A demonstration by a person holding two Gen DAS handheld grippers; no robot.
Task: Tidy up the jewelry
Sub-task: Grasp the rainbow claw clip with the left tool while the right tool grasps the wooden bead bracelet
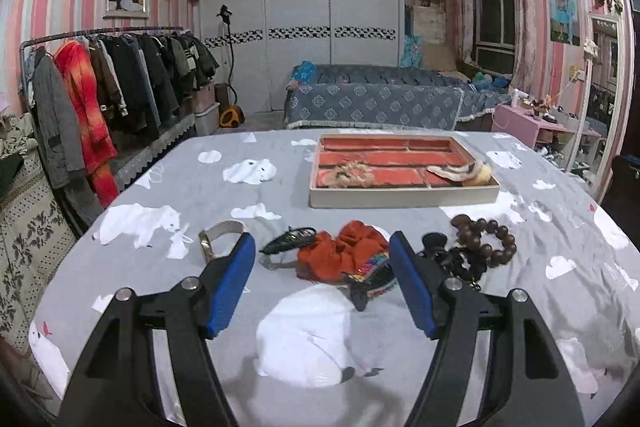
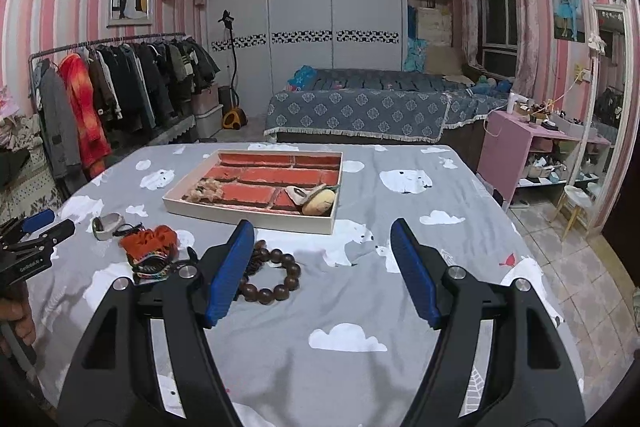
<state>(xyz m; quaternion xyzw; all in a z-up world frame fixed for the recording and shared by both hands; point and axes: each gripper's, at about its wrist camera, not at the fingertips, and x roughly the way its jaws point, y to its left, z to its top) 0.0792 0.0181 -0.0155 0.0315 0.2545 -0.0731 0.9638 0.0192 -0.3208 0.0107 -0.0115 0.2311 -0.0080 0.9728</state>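
1. The left gripper (image 1: 322,255) hangs over the grey bear-print bedsheet (image 1: 208,195) with its blue pads wide apart and nothing between them. The right gripper (image 2: 322,243) is just as wide and holds nothing.
2. Just beyond the left gripper lies a pile: an orange scrunchie (image 1: 348,247), a black hair claw (image 1: 286,241) and a multicoloured band (image 1: 374,265), all touching or overlapping.
3. A silver bangle (image 1: 220,233) sits beside the left pad, partly hidden by it.
4. A brown bead bracelet (image 2: 276,273) lies by the right gripper's left pad, which covers one side of it. Dark items tangled beside it are hard to make out.
5. Farther back stands the jewelry tray (image 1: 404,197) with red compartments. A furry tan piece (image 1: 354,175) and a pale plush piece (image 1: 464,171) lie in its near row.
6. Beyond are a clothes rack (image 1: 120,79) and a bed (image 1: 380,99).
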